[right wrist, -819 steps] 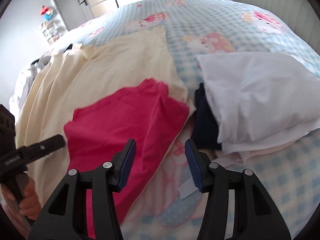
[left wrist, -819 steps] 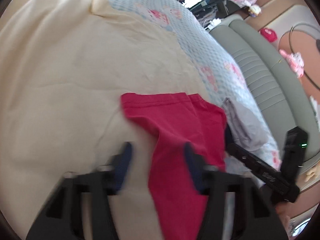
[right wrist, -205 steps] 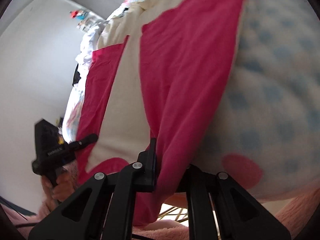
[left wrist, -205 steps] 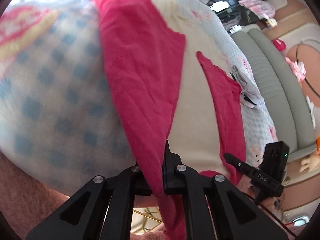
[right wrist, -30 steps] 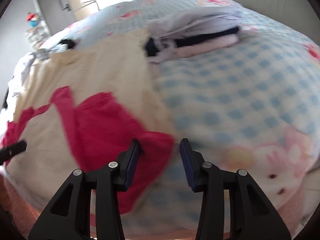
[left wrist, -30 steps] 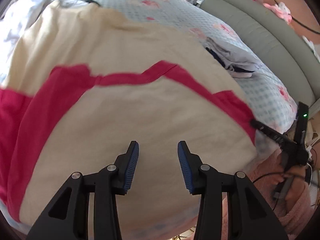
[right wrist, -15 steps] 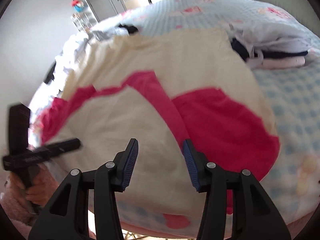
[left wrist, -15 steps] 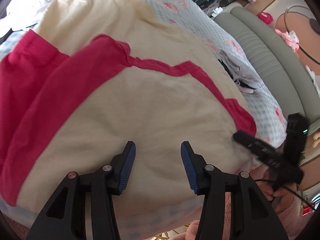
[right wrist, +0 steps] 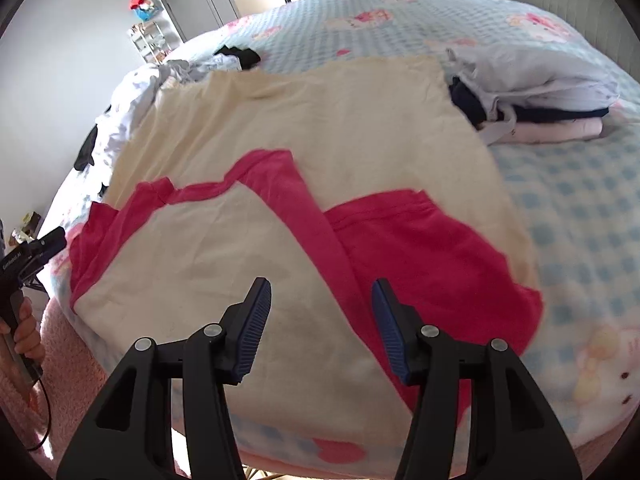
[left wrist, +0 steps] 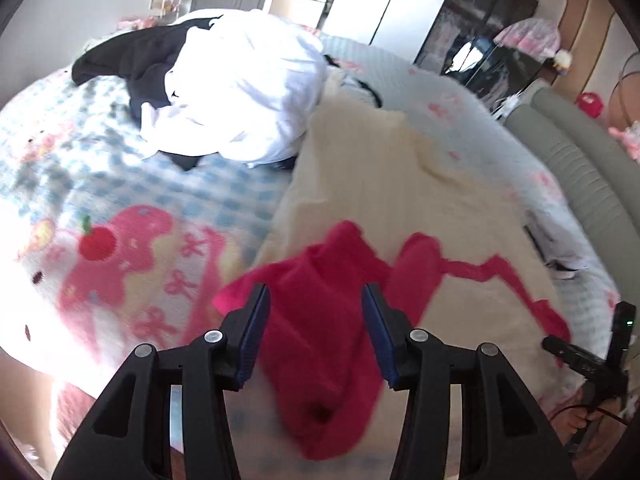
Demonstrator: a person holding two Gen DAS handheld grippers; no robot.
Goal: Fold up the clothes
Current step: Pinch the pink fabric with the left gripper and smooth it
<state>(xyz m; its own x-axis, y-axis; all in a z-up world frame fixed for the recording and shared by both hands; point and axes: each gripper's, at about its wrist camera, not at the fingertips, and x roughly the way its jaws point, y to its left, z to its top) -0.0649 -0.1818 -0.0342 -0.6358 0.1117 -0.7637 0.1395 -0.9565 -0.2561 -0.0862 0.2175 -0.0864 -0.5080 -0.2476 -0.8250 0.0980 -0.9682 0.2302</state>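
Note:
A red garment (right wrist: 420, 248) lies spread in a wide arch over a cream sheet (right wrist: 340, 120) on the bed. My right gripper (right wrist: 320, 320) is open and hovers near the bed's front edge, over the band that runs into the broad right part of the garment. In the left wrist view, my left gripper (left wrist: 316, 328) is open above the bunched left end of the red garment (left wrist: 320, 320); the cloth lies below and between its fingers, not gripped. Each gripper also appears in the other's view: the right gripper (left wrist: 580, 360) and the left gripper (right wrist: 32, 256) in a hand.
A folded stack of white, dark and pink clothes (right wrist: 532, 80) sits at the sheet's right. A loose heap of white and black clothes (left wrist: 240, 92) lies at the far left. The bed has a blue checked blanket (right wrist: 580, 200). A grey padded headboard (left wrist: 580, 184) borders the bed.
The left gripper has swung left, from over the cream middle to above the bunched left end of the red garment. The right gripper has hardly shifted. Both stay open.

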